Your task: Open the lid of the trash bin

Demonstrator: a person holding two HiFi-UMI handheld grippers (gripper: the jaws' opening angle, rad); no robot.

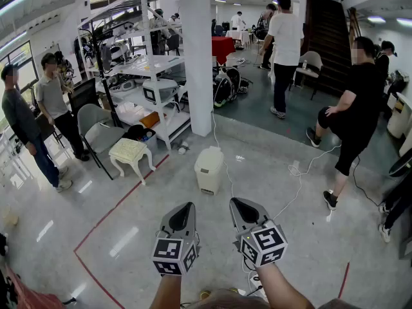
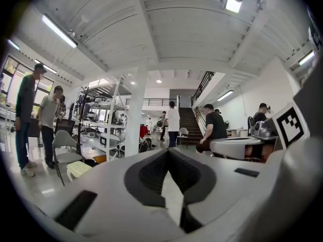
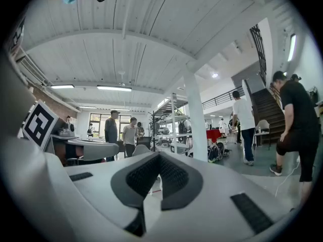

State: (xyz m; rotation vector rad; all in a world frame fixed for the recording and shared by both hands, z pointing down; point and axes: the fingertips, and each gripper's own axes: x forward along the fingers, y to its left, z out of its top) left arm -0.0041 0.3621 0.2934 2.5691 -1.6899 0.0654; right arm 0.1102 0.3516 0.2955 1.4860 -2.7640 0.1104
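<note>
Trash bin (image 1: 209, 170) cream-white. Left claw (image 1: 185, 212), right claw (image 1: 239, 206) grey, black pads, black-and-white square markers. Floor (image 1: 302, 250) pale grey, speckled; red line (image 1: 122, 201). Tablecloth (image 1: 222, 46) red.

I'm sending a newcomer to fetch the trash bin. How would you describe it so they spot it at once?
Find the white pillar in the middle of the room. The bin stands alone just in front of its base. It is a small cream box with its lid shut, unlike the legged, cushioned stool to its left in the head view.
</note>
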